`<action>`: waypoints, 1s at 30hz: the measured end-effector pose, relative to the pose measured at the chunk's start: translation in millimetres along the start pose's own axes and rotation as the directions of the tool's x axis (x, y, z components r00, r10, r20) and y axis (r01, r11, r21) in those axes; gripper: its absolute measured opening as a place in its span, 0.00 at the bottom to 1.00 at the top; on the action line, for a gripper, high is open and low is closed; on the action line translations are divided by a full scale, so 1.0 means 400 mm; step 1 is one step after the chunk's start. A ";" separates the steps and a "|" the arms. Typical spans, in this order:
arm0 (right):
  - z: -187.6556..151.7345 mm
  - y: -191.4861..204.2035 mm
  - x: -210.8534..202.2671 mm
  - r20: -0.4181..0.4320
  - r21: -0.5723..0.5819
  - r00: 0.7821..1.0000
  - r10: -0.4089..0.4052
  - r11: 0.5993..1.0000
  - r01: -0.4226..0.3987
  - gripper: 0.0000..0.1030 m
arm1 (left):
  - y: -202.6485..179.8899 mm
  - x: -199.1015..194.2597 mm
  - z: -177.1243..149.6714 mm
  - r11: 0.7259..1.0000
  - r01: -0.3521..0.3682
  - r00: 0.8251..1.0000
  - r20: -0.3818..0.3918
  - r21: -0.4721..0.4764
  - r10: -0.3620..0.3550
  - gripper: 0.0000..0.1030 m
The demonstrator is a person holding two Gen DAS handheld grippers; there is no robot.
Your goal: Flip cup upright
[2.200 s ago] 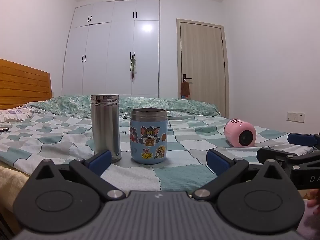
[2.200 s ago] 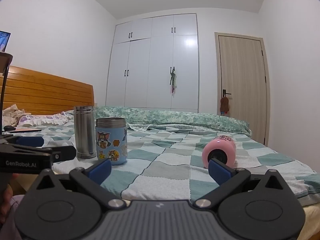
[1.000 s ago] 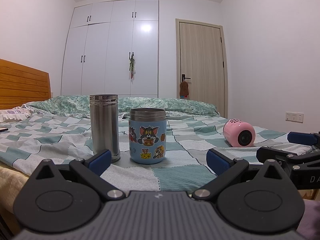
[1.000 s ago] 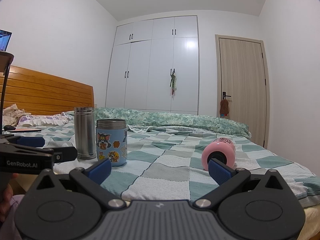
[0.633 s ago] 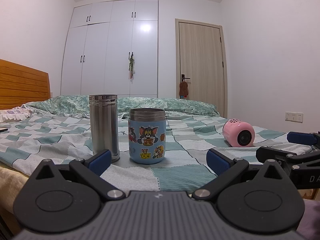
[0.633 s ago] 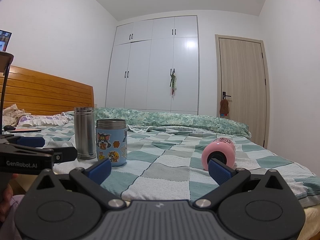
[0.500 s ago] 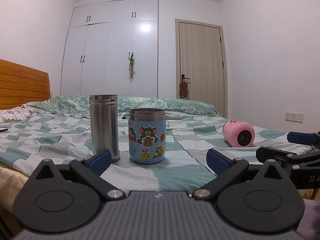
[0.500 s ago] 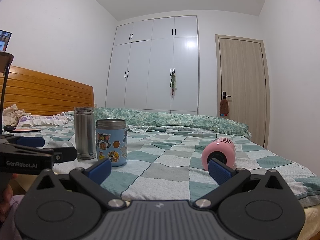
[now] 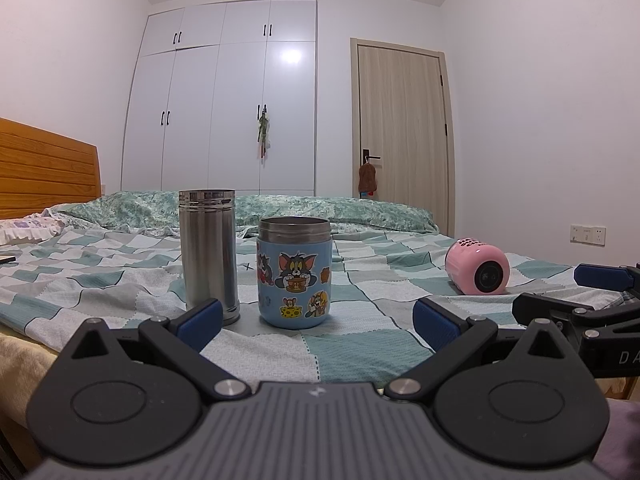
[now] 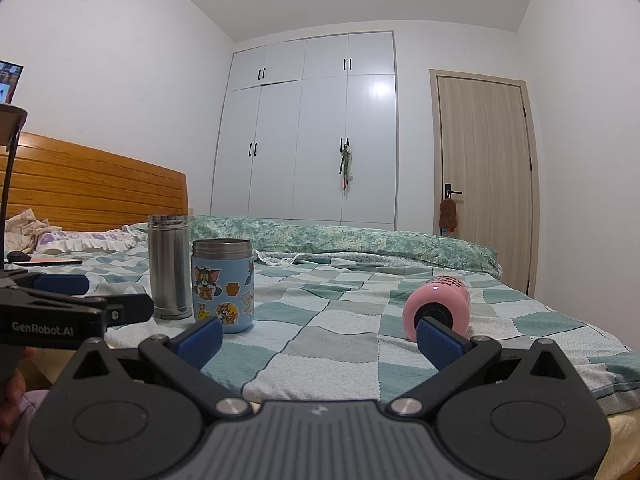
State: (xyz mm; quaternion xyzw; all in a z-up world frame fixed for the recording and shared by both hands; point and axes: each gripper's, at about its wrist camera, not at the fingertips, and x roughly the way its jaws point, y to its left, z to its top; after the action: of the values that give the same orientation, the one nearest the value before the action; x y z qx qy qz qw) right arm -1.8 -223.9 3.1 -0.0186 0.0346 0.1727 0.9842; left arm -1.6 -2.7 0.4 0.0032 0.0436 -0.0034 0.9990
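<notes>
A pink cup point(image 9: 476, 267) lies on its side on the checked bedspread, its dark end facing me; in the right wrist view it point(image 10: 438, 308) lies just beyond my right fingertip. A steel tumbler point(image 9: 208, 258) and a blue cartoon cup point(image 9: 294, 278) stand upright side by side; both also show in the right wrist view, the tumbler point(image 10: 169, 266) and the blue cup point(image 10: 223, 284). My left gripper point(image 9: 318, 318) is open and empty, short of the two upright cups. My right gripper point(image 10: 320, 340) is open and empty, short of the pink cup.
The bed point(image 10: 340, 332) has a wooden headboard point(image 10: 96, 188) at the left and a rolled green quilt point(image 10: 360, 240) at the back. A white wardrobe point(image 9: 224, 108) and a door point(image 9: 402, 132) stand behind. The other gripper shows at each view's edge.
Both views have shifted only very slightly; the cups have not moved and both grippers stay open.
</notes>
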 end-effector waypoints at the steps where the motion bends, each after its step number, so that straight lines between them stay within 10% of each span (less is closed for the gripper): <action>1: 0.000 0.000 0.000 0.000 0.000 1.000 0.000 1.000 0.000 1.00 | 0.000 0.000 0.000 1.000 0.000 1.000 0.000 0.000 0.000 1.00; 30: 0.057 -0.096 0.022 -0.028 -0.003 0.999 -0.024 1.000 0.024 1.00 | -0.096 0.060 0.078 0.993 0.091 0.994 -0.066 0.080 -0.085 1.00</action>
State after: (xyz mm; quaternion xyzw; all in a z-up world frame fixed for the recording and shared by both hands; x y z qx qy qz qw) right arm 20.9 -255.9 26.1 -0.0226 0.0482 0.1606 0.9856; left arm 24.9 -41.4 29.0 0.0429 0.0748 -0.0491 0.9951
